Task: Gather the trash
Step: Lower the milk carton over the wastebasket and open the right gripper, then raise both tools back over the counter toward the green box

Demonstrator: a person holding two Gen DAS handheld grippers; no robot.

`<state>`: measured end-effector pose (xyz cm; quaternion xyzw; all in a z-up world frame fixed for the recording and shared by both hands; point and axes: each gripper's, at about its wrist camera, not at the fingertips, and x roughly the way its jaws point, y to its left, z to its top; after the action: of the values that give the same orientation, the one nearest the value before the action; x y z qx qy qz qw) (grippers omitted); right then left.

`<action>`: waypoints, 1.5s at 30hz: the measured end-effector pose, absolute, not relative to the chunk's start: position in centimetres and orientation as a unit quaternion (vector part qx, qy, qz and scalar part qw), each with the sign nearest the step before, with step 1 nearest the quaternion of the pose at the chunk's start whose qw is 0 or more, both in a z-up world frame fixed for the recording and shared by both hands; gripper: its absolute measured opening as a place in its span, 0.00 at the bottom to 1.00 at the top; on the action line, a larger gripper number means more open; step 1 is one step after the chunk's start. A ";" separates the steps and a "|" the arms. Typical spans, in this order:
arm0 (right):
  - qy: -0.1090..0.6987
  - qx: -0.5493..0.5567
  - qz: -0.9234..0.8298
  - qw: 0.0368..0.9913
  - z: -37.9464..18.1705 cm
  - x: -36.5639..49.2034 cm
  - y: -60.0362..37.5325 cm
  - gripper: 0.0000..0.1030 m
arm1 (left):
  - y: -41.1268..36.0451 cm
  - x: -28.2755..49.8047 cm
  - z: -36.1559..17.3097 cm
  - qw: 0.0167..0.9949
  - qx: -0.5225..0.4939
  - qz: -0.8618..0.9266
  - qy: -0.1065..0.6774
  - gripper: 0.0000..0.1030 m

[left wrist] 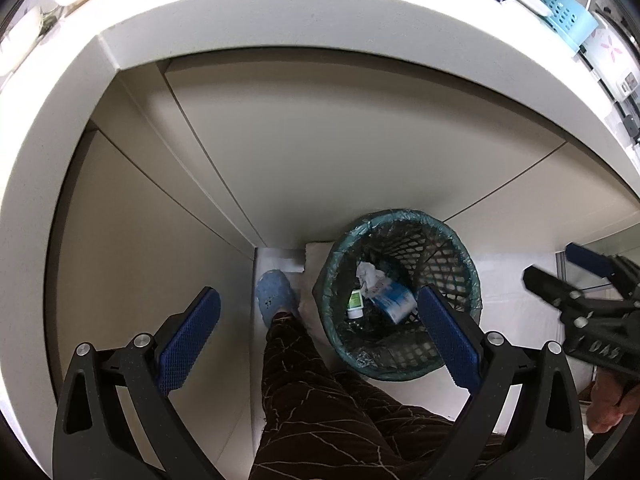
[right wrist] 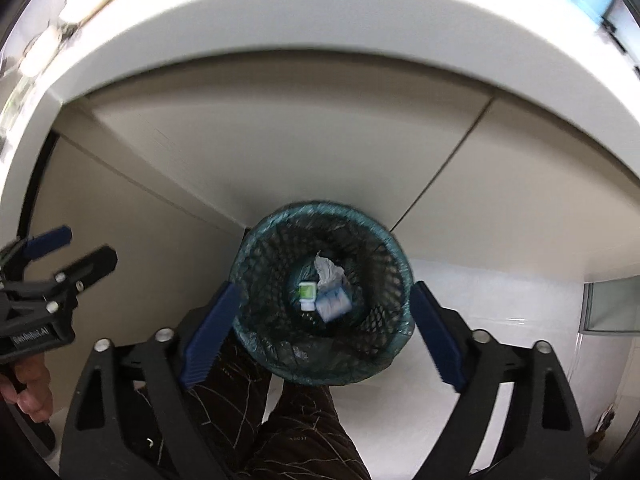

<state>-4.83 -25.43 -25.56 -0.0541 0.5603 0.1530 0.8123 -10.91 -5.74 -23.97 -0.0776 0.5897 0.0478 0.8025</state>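
The wastebasket (right wrist: 324, 292) stands on the floor below the table (right wrist: 280, 32). It holds a crumpled tissue (right wrist: 328, 270), a small bottle (right wrist: 307, 295) and a blue packet (right wrist: 333, 305): all probably light. The tissue is soft; pinch anywhere. Take the bottle across its body. Right gripper (right wrist: 320, 328) and left gripper (left wrist: 320, 340): fingers spread, empty.

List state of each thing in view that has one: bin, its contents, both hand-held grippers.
Bin: upright on the floor, lined with a green bag, open top.
Small bottle: lying in the bin.
Blue packet: lying in the bin beside the bottle.
Crumpled tissue: in the bin.
Left hand-held gripper: open, empty.
Right hand-held gripper: open, empty, above the bin.
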 end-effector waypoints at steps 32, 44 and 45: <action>0.481 0.012 0.117 0.869 -11.2 -1.0 -27.7 0.91 | -3.8 -6.5 -11.7 0.842 -0.100 0.040 0.529 0.93; 0.472 0.011 0.105 0.875 -8.5 3.2 -26.7 0.91 | -2.4 -1.9 -9.3 0.845 -0.095 0.041 0.525 0.93; 0.471 0.010 0.104 0.876 -8.3 3.5 -26.7 0.91 | -2.3 -1.5 -9.2 0.846 -0.094 0.041 0.524 0.93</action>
<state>3.52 -26.67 -8.30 0.0103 0.4709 0.1035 0.8760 -1.46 -2.25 -9.17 -0.0942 0.5239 0.0406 0.8456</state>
